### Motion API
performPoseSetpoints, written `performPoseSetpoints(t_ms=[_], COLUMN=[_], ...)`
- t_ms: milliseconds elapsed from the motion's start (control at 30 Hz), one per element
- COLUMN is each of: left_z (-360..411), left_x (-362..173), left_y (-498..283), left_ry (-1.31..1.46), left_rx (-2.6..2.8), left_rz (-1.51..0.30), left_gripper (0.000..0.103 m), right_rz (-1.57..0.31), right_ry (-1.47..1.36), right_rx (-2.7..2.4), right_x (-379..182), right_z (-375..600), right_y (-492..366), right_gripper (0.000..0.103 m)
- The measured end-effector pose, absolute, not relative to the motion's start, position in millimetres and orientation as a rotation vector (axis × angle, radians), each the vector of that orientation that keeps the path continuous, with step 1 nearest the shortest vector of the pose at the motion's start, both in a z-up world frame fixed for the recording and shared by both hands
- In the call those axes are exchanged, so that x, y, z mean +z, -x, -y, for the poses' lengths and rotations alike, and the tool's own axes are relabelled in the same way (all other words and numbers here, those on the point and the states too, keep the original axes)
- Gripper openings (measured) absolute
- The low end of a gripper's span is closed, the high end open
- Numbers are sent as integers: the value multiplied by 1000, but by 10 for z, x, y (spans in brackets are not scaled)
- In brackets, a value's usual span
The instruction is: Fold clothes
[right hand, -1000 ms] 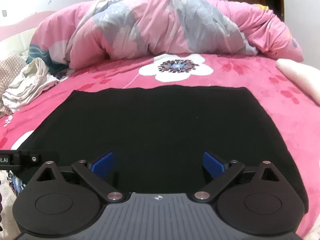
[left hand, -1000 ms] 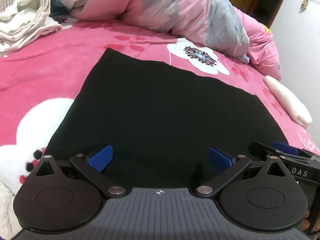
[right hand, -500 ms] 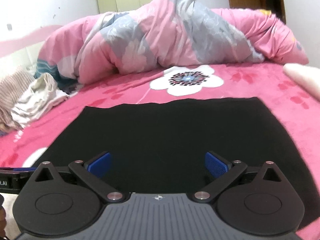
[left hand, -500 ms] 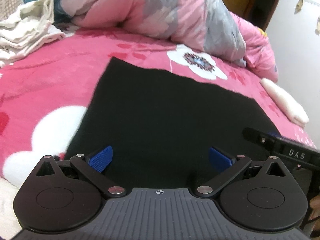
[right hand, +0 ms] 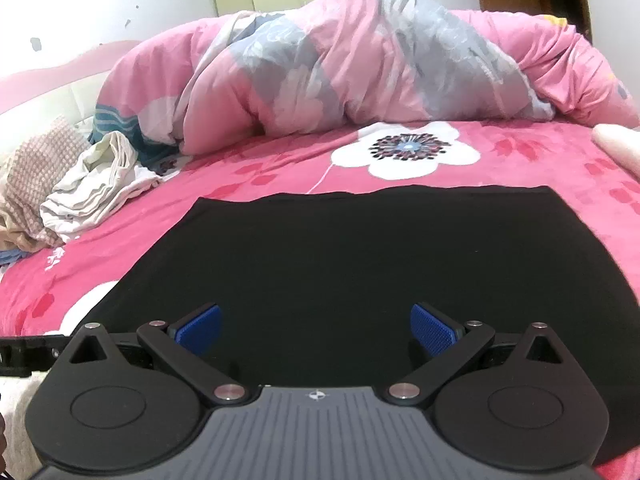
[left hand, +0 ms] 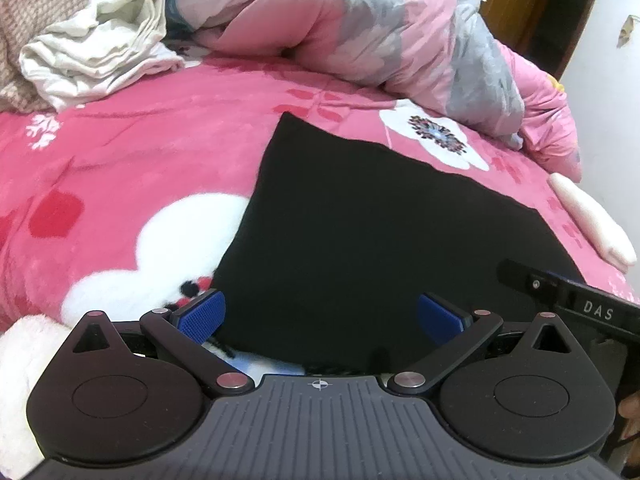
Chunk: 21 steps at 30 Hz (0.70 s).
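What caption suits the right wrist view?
Open right gripper above a flat black garment on a pink floral bedspread.

The only writing I can read is "DAS", in pale capital letters on a black bar (left hand: 592, 308) of the right hand-held gripper, which pokes in at the right edge of the left wrist view, over the black garment. In the right wrist view a similar black bar (right hand: 28, 354) of the left hand-held gripper reaches in from the left edge, but no letters can be made out on it. Each grey ribbed body carries a small crosshair mark (left hand: 319, 384) at its front centre, seen in the right view too (right hand: 316, 395); it is a symbol, not text. No other label, brand or number is legible.
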<state>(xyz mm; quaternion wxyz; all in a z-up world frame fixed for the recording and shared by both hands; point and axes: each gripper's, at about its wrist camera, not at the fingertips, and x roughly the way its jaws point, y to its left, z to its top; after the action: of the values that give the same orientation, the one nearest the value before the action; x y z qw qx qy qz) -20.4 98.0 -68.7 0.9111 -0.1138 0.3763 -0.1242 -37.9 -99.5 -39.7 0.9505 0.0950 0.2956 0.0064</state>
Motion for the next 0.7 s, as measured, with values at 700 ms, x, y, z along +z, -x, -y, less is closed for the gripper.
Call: performPoseSetpoints(t_ms=[700], left_z=[-1163], left_x=[-692], left_y=[409], left_ry=[253], left_rx=[-183], left_rz=[-741], left_gripper=[84], right_rz=[-485], right_ry=[-69], right_rx=[107], right_x=[-296], right_z=[568], right_y=[510], right_gripper=[100])
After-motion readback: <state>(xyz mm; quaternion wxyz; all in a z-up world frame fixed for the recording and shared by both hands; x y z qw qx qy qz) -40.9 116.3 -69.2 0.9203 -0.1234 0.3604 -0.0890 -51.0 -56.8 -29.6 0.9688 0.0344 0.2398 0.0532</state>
